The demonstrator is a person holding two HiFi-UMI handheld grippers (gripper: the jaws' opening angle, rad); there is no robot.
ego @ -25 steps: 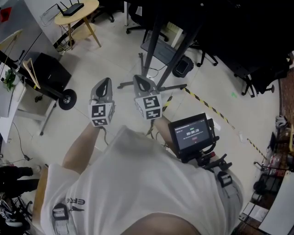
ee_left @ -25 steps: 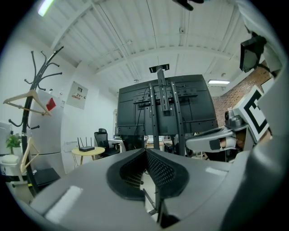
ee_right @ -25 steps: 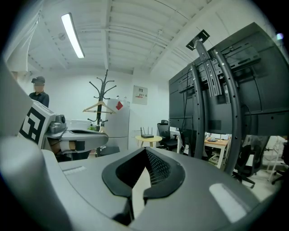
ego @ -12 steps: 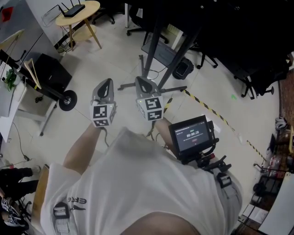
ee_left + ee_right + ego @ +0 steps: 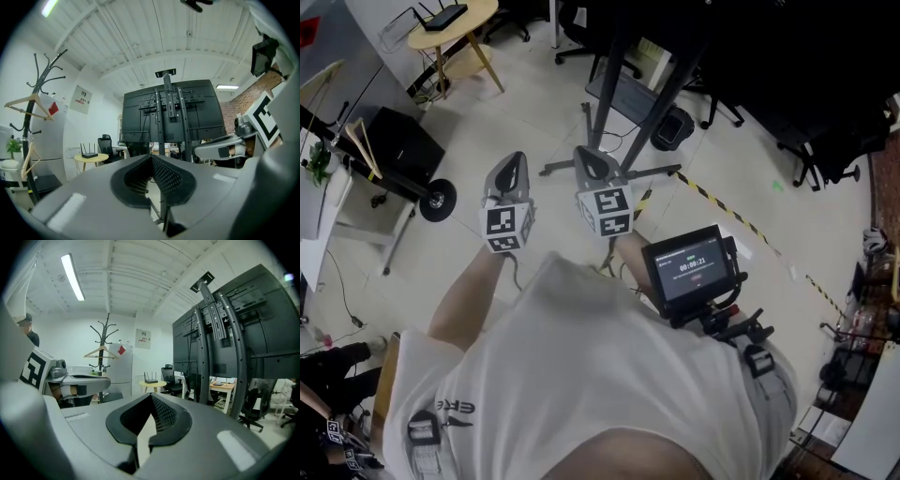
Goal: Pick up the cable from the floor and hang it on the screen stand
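Screen stand [image 5: 612, 84] ahead of closed, empty left gripper [image 5: 515, 163] and right gripper [image 5: 586, 157].

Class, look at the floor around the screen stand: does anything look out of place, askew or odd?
Nothing looks spilled or broken. One thing stands out: a yellow-and-black striped strip lies slantwise across the floor, running away from the screen stand's foot. Whether it is tape or cable cannot be told.

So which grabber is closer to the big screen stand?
Right. The right gripper is just in front of the screen stand's floor legs. The left gripper is beside it, farther off to the left of the stand.
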